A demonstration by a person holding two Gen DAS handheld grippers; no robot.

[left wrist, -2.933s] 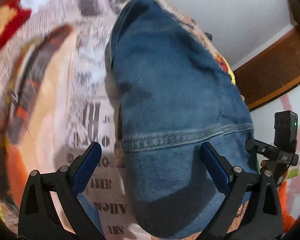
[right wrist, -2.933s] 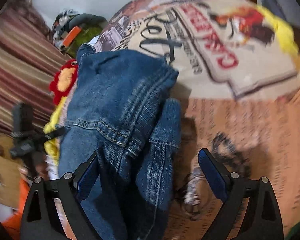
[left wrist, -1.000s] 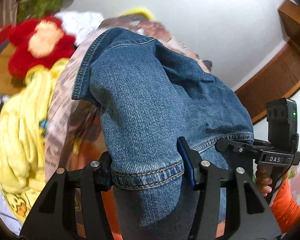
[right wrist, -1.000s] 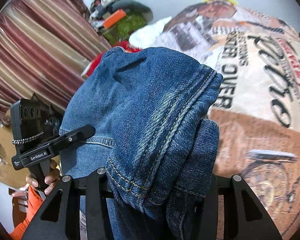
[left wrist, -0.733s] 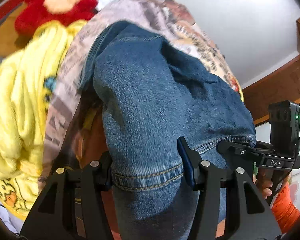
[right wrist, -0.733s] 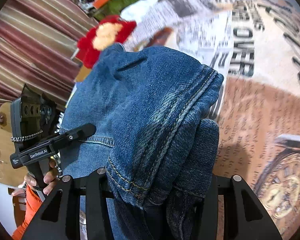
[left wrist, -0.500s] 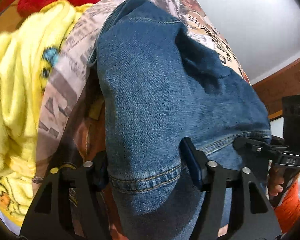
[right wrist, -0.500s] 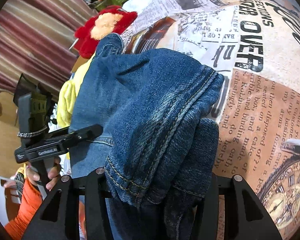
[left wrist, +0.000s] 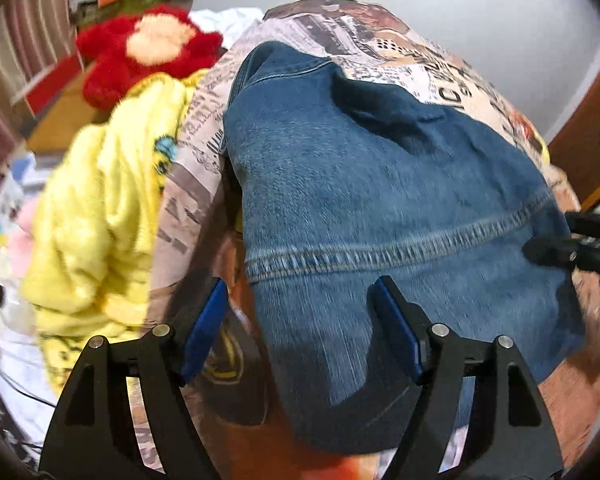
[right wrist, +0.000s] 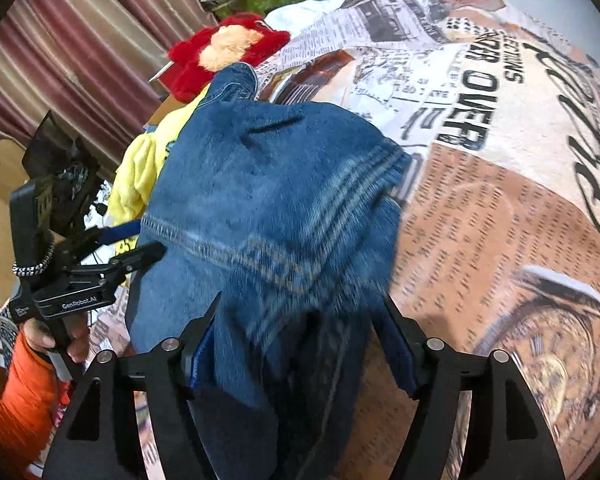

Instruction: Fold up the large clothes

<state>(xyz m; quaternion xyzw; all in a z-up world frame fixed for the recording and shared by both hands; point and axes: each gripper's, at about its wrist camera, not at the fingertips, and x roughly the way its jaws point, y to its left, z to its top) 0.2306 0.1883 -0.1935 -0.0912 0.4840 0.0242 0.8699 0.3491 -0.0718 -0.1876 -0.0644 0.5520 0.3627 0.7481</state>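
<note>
Mid-fold on the bed [right wrist: 500,240]: both left tongs [left wrist: 300,324] and right tongs [right wrist: 296,340] spread wide, gripping nothing, denim jeans [left wrist: 380,200] laid down, probably needs smoothing next.

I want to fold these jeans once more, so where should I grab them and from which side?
Take the denim jeans by the thick near edge, just below the stitched seam, coming from the near side. Both the left gripper and right gripper already straddle that edge open, and the far end lies flat on the printed blanket.

Even indoor light, fisheye-warped edges, motion blur throughout.
</note>
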